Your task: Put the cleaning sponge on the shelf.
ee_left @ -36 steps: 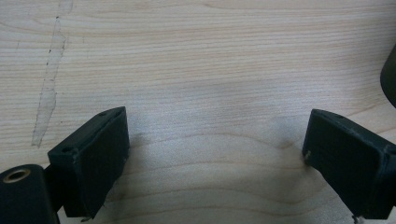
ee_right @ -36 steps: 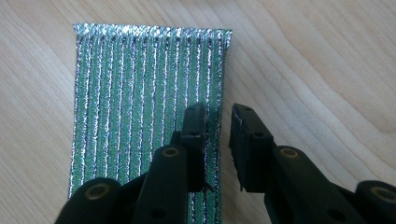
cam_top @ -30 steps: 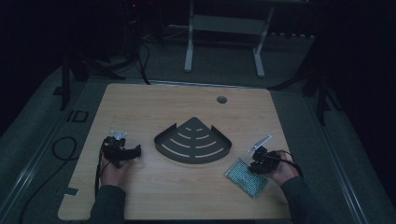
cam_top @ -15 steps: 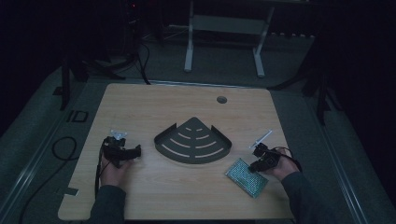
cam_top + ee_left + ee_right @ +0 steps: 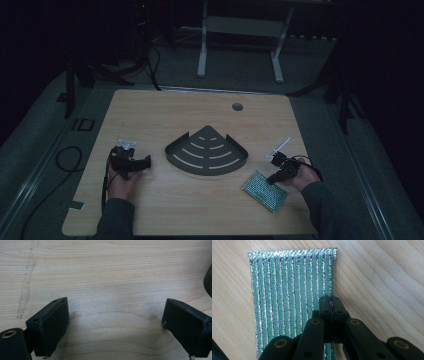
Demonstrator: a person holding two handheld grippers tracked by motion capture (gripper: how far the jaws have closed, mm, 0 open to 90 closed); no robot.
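Note:
A green glittery ribbed pad lies flat on the wooden table at the front right. My right gripper is shut, its jaws pinched together on the pad's right edge, with a sliver of the glitter caught between the tips. My left gripper rests at the front left, held by a hand. Its jaws are wide open over bare wood with nothing between them.
A dark quarter-round slotted shelf sits mid-table between the two grippers; its edge shows at the right of the left gripper view. A round cable hole lies toward the back. Cables trail off the table's left side.
My right gripper has shifted slightly left and forward onto the pad's edge. The left gripper and the shelf have stayed put.

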